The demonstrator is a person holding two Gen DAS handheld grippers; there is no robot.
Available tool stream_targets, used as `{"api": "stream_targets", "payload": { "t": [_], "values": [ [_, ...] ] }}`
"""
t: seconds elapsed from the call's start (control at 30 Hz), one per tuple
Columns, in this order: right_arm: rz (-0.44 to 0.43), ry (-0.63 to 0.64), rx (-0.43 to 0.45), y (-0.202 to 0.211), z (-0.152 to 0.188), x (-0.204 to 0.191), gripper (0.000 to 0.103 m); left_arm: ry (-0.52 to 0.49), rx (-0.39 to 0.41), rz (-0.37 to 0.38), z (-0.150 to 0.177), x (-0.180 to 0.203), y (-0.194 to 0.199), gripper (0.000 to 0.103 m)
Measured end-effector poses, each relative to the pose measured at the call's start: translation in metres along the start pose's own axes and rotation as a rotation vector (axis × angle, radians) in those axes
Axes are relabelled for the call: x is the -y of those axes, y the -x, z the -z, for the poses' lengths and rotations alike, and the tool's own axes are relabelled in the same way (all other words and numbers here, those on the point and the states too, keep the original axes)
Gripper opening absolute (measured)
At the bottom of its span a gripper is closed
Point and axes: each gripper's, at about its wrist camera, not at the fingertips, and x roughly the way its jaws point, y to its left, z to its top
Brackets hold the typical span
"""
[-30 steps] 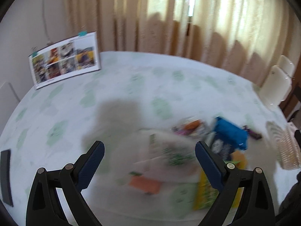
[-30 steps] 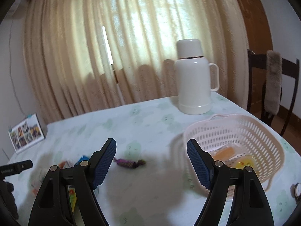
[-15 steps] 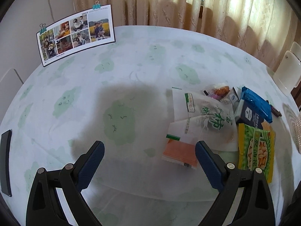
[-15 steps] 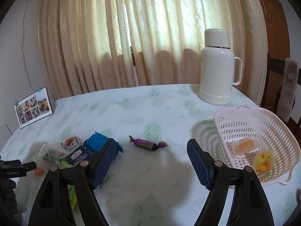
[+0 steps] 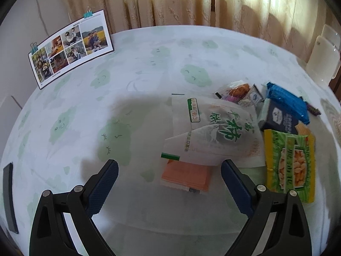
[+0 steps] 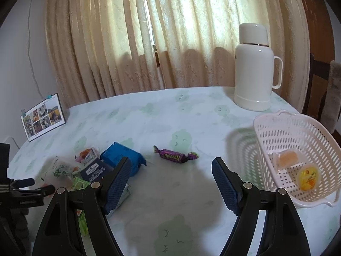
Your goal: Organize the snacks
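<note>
Left gripper (image 5: pixel 168 170) jaws apart, empty, above flat orange packet (image 5: pixel 185 178) tucked under white paper bag (image 5: pixel 213 132); pinching may drag both. Right gripper (image 6: pixel 170 170) jaws apart.

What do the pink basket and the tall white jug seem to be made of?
The basket looks like moulded plastic, matte pale pink, its walls pierced by rows of small holes. The jug has a smooth, glossy white shell with soft highlights: perhaps plastic or enamelled metal, I cannot tell which.
</note>
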Motion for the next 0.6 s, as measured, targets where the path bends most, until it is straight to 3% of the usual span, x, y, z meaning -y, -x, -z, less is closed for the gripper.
{"api": "stream_targets", "payload": {
  "t": [0.37,0.6],
  "values": [
    [-0.002,0.002,-0.001,0.000,0.000,0.000,0.078,0.006,0.020,-0.076,-0.019,-0.004,-0.015,0.098],
    [-0.006,0.009,-0.010,0.000,0.000,-0.003,0.078,0.002,0.036,-0.065,-0.023,-0.008,-0.014,0.093]
  ]
}}
